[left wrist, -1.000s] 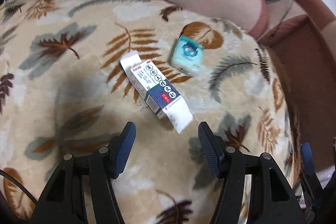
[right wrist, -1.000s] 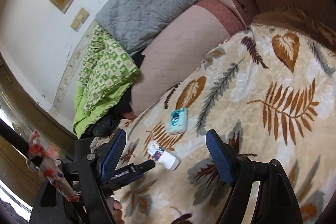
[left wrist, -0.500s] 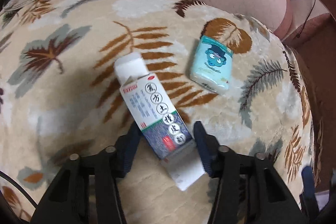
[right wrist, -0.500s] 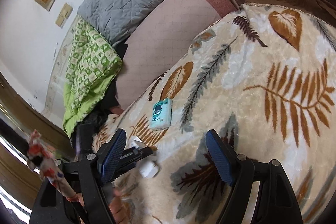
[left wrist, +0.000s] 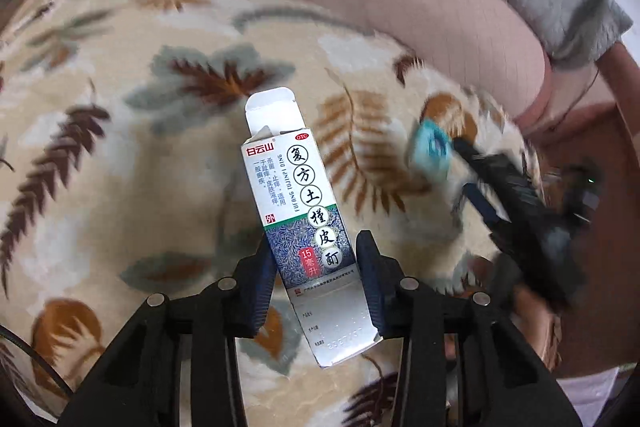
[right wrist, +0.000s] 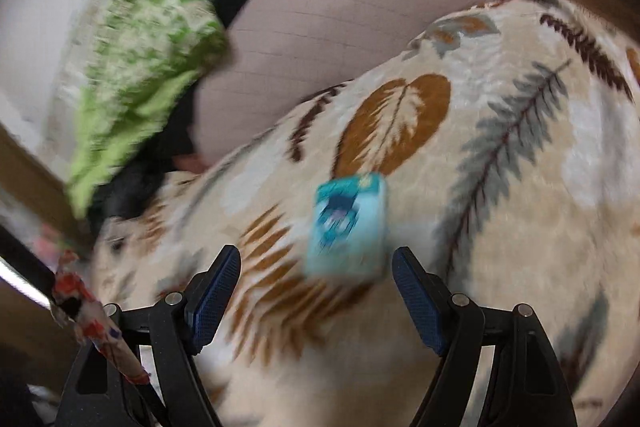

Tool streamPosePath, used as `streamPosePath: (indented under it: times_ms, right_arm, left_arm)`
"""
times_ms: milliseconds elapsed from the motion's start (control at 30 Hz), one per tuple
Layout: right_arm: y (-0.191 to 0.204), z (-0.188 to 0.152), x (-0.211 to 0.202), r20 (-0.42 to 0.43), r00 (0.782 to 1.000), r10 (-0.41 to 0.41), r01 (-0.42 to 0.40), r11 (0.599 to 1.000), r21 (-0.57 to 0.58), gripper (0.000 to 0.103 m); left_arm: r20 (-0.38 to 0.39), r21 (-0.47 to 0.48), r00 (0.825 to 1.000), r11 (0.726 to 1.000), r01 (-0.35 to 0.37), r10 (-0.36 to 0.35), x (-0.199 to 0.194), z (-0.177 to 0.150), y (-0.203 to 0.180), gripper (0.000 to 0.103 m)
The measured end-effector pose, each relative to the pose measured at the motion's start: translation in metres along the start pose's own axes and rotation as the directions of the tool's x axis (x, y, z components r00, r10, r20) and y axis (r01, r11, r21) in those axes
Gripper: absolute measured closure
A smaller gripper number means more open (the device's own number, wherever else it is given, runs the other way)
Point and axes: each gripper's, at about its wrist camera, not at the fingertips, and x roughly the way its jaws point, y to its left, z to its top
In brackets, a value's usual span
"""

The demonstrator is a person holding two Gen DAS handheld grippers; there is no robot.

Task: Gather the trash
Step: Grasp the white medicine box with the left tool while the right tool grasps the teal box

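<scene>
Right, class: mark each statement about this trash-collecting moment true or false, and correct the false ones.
1. The left claw grips the medicine box at its lower half. True.
2. The medicine box's top flap is closed. False: the flap stands open.
3. The right claw is shut on the teal packet. False: its jaws are open, with the packet lying between and just ahead of them.
4. The teal packet lies on the leaf-patterned blanket. True.
5. A green patterned cloth lies beyond the blanket. True.
</scene>
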Motion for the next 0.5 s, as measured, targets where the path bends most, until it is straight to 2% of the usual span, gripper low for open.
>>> streamPosePath:
  times_ms: [67, 100, 167, 267, 300, 333, 367, 400, 467, 500]
  right_arm:
    - [-0.001, 0.003, 0.026, -0.041, 0.999, -0.024, 0.024, 0.999, 0.024, 0.021]
    - [-0.001, 0.003, 0.034, -0.051, 0.998, -0.029, 0.031, 0.999, 0.031, 0.021]
    - [0.003, 0.002, 0.048, -0.058, 0.995, -0.085, 0.086, 0.996, 0.002, 0.021]
    - [0.019, -0.002, 0.057, -0.019, 0.98, -0.196, 0.194, 0.978, -0.079, 0.021]
    - [0.023, -0.005, 0.057, -0.009, 0.974, -0.225, 0.223, 0.97, -0.101, 0.026]
    - [0.03, -0.011, 0.058, 0.017, 0.956, -0.293, 0.292, 0.945, -0.149, 0.031]
    - [0.032, -0.013, 0.059, 0.027, 0.945, -0.325, 0.325, 0.93, -0.171, 0.043]
    - [0.033, -0.016, 0.057, 0.041, 0.935, -0.352, 0.353, 0.915, -0.193, 0.049]
    - [0.028, -0.021, 0.05, 0.044, 0.94, -0.338, 0.34, 0.922, -0.183, 0.054]
    - [0.024, -0.022, 0.045, 0.042, 0.944, -0.328, 0.33, 0.928, -0.172, 0.06]
  left_arm:
    - [0.063, 0.042, 0.997, 0.998, -0.049, 0.046, -0.007, 0.005, -0.002, 0.065]
    - [0.07, 0.042, 0.996, 0.998, -0.055, 0.052, -0.008, 0.006, 0.0, 0.065]
    - [0.051, 0.023, 0.998, 0.999, -0.032, 0.031, -0.007, 0.01, 0.006, 0.065]
    - [0.05, 0.023, 0.998, 0.999, -0.025, 0.024, -0.008, 0.014, 0.007, 0.065]
    - [0.057, 0.025, 0.998, 0.999, -0.027, 0.025, -0.01, 0.014, 0.006, 0.065]
    - [0.061, 0.028, 0.998, 0.999, -0.023, 0.021, -0.011, 0.015, 0.005, 0.065]
    - [0.064, 0.029, 0.998, 0.999, -0.018, 0.016, -0.013, 0.015, 0.004, 0.065]
    - [0.068, 0.031, 0.998, 0.999, -0.016, 0.013, -0.014, 0.014, 0.004, 0.065]
    - [0.083, 0.042, 0.997, 0.999, -0.015, 0.011, -0.02, 0.012, 0.003, 0.065]
    - [0.089, 0.044, 0.996, 0.999, -0.013, 0.009, -0.022, 0.011, 0.003, 0.065]
